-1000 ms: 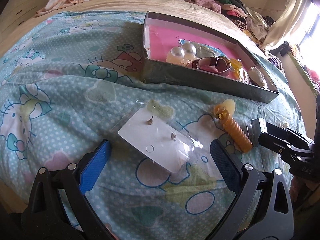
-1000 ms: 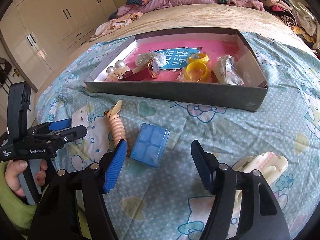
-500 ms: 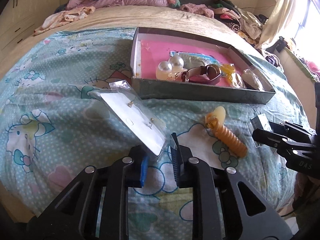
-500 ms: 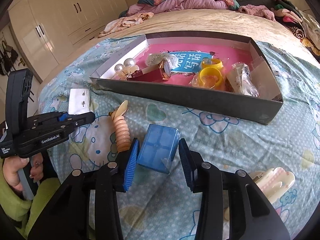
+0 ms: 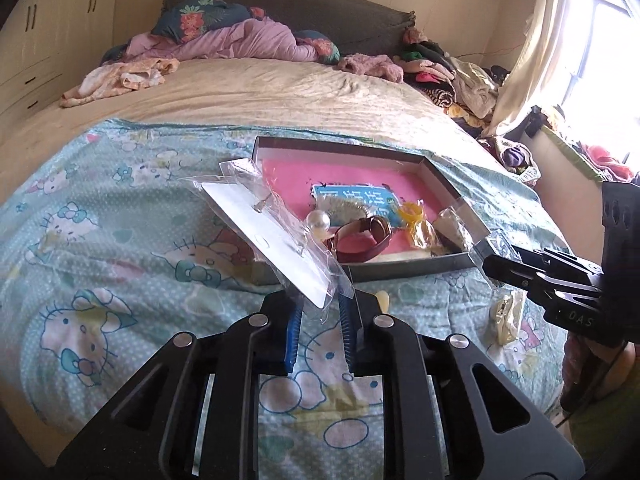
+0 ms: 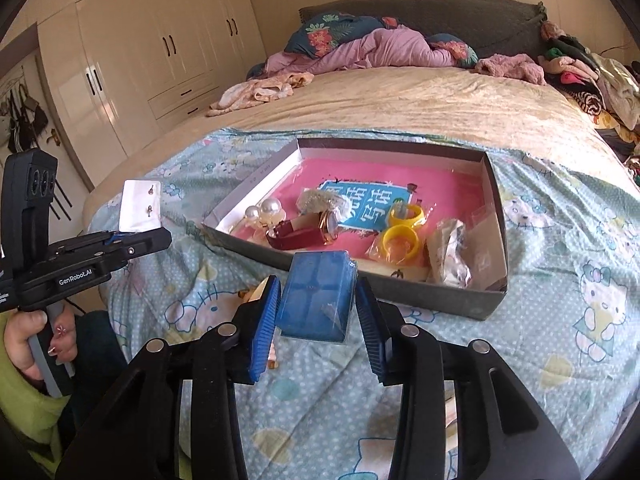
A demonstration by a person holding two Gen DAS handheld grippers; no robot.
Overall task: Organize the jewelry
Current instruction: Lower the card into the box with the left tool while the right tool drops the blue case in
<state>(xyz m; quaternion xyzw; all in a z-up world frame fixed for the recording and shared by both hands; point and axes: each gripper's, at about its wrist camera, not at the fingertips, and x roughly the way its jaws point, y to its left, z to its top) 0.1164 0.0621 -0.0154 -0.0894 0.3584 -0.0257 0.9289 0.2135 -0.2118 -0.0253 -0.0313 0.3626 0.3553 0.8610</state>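
L gripper is clenched on the near corner of an earring card in a clear sleeve. The card sticks up and away toward 11 o'clock, off the bedspread, w/ two studs pinned on its white face. From the right wrist cam the same card stands upright above the L gripper at 9 o'clock, and a hand in a green sleeve grips the handle.

R gripper, jaws just drawn in, is grasping a small blue box in clear wrap, pads on both its sides, box raised off the bedspread.

Grey tray w/ pink liner lies on the bed at 12 o'clock from the R gripper. Inside: two pearl pieces at its L end, a watch w/ dark red strap next to them, two yellow rings toward the middle, a crumpled plastic packet at the R end.

Just behind the blue box at 9 o'clock, a beige hair clip peeks out on the bedspread. In the left wrist cam the R gripper comes in from 3 o'clock, w/ a small bagged item on the bedspread below it.
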